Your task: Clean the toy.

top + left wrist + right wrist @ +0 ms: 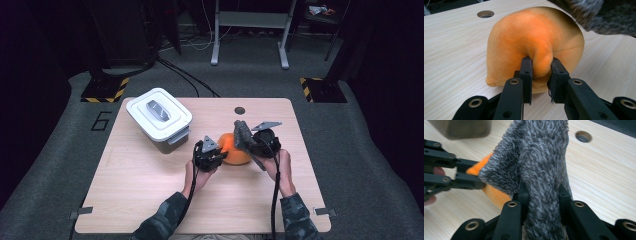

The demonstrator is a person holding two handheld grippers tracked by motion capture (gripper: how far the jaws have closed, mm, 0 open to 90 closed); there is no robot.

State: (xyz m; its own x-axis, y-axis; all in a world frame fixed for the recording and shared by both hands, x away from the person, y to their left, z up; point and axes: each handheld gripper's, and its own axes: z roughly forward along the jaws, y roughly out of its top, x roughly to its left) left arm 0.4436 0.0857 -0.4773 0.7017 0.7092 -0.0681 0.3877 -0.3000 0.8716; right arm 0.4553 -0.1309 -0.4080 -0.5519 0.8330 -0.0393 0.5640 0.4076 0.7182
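Observation:
An orange plush cushion lies near the middle of the wooden table. My left gripper pinches a fold of this orange plush cushion from its left side. My right gripper is shut on a grey fuzzy cloth, which stands up between its jaws. In the high view the grey cloth rises just above the cushion's right side, held by the right gripper. From the right gripper view the left gripper comes in from the left edge against a strip of the orange cushion.
A white lidded box with a grey handle stands at the table's back left. A round cable hole sits near the far edge. Both forearms come in over the front edge. A desk frame stands on the floor beyond.

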